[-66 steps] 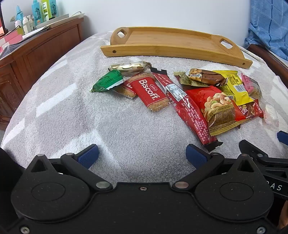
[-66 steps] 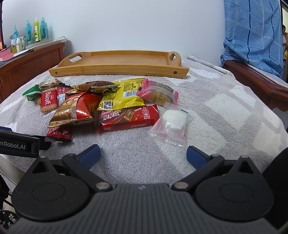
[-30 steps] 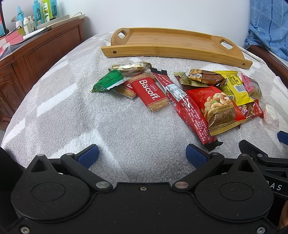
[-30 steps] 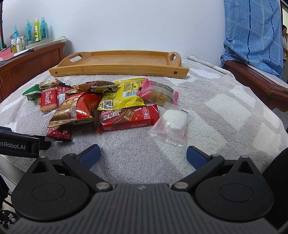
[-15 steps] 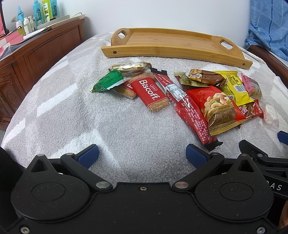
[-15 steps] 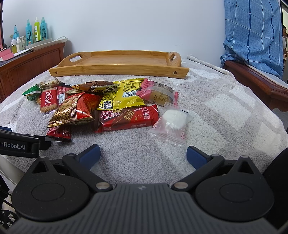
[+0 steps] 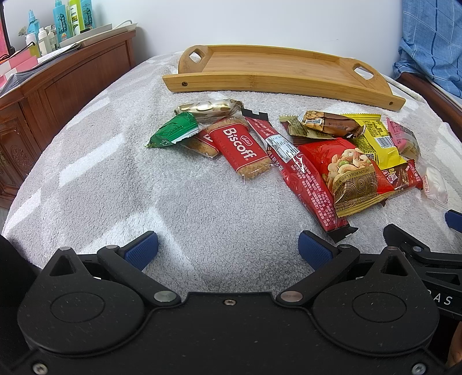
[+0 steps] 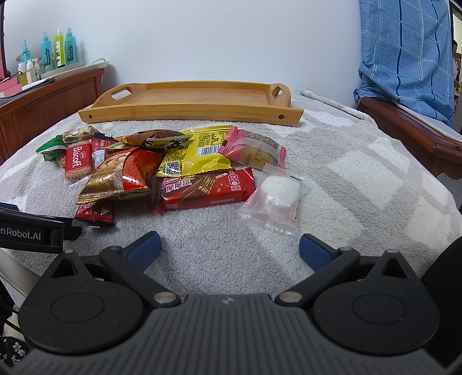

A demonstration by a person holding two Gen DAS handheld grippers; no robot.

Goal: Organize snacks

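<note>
No snacks (image 8: 184,167) in wooden tray (image 8: 190,111)

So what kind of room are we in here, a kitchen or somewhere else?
Most likely a bedroom, not a kitchen. The snacks lie on a grey fleecy blanket like a bed cover, a wooden dresser holds toiletry bottles, and a blue checked cloth hangs at the right.

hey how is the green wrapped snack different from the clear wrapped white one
The green snack has an opaque green foil wrapper; the white snack sits in a clear wrapper that shows its contents. The green snack lies at the left end of the pile, overlapping a Biscoff biscuit; the white snack lies at the right end, nearest the right gripper. Both are small, sealed, and lie on the grey blanket, not in the wooden tray.
</note>
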